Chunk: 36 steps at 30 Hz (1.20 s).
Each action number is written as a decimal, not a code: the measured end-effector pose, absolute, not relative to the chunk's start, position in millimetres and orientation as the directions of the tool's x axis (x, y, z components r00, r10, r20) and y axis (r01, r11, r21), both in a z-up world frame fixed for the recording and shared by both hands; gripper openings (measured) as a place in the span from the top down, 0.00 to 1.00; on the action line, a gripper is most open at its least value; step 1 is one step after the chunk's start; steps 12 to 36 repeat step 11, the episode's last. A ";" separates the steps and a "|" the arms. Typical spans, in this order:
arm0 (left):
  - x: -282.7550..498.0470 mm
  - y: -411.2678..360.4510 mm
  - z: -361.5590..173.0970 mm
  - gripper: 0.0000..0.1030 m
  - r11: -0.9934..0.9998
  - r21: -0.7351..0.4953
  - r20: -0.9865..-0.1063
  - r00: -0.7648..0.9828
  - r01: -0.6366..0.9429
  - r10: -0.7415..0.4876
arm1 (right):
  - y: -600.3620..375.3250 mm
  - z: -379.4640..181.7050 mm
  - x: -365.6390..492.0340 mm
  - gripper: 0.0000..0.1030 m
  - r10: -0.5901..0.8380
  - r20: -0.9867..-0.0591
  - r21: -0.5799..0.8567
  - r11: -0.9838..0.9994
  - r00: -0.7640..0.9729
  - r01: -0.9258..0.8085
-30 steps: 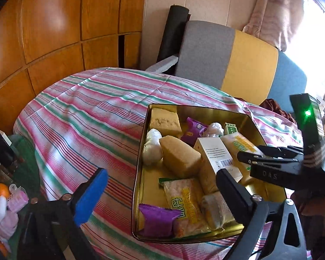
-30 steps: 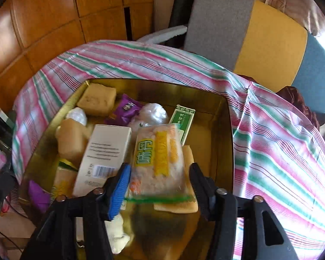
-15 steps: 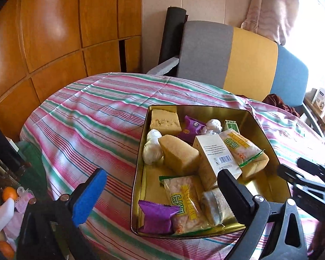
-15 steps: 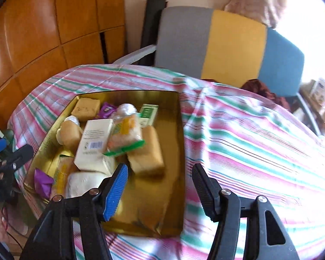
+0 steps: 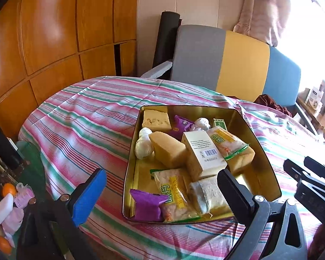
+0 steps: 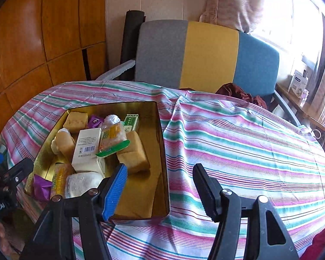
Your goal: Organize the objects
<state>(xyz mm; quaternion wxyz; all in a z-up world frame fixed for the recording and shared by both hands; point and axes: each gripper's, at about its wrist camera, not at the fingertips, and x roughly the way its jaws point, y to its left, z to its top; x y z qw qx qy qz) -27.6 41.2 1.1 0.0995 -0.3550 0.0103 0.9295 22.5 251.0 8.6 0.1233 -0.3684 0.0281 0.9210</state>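
Note:
A gold tin (image 5: 262, 151) (image 6: 160, 143) sits on the striped tablecloth and holds several items: a white box (image 5: 203, 151) (image 6: 86, 149), sponge cakes (image 5: 166, 147) (image 6: 132, 153), clear snack packets (image 5: 225, 143) (image 6: 111, 138) and purple packets (image 5: 147, 203) (image 6: 41, 186). My left gripper (image 5: 160, 195) is open and empty over the tin's near edge. My right gripper (image 6: 160, 190) is open and empty above the tin's near right corner. The snack packet lies in the tin on a cake.
A grey, yellow and blue chair (image 5: 234, 62) (image 6: 208, 56) stands behind the round table. Wooden panels (image 5: 49, 34) line the left wall. Fruit and small items (image 5: 6, 203) lie low at the left. The striped cloth (image 6: 249, 147) spreads to the right of the tin.
My right gripper let go of the snack packet in the tin, then pulled back and up to the right. The left gripper drew back slightly and stayed open.

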 end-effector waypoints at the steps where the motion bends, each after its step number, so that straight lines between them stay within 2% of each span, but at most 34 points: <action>1: -25.8 39.7 1.2 0.00 -0.980 -0.051 -0.658 -0.732 -0.190 0.176 | 248.2 8.9 22.4 0.38 0.207 -0.683 -0.042 -0.969 -0.701 -0.245; 10: -19.2 22.1 0.5 0.01 -0.988 -0.053 -0.634 -0.760 -0.142 0.144 | 229.0 11.2 20.8 0.38 0.195 -0.672 -0.054 -0.975 -0.715 -0.216; 36: -19.5 21.5 0.3 0.01 -0.988 -0.053 -0.635 -0.759 -0.143 0.144 | 226.6 11.3 21.0 0.38 0.193 -0.669 -0.055 -0.976 -0.717 -0.211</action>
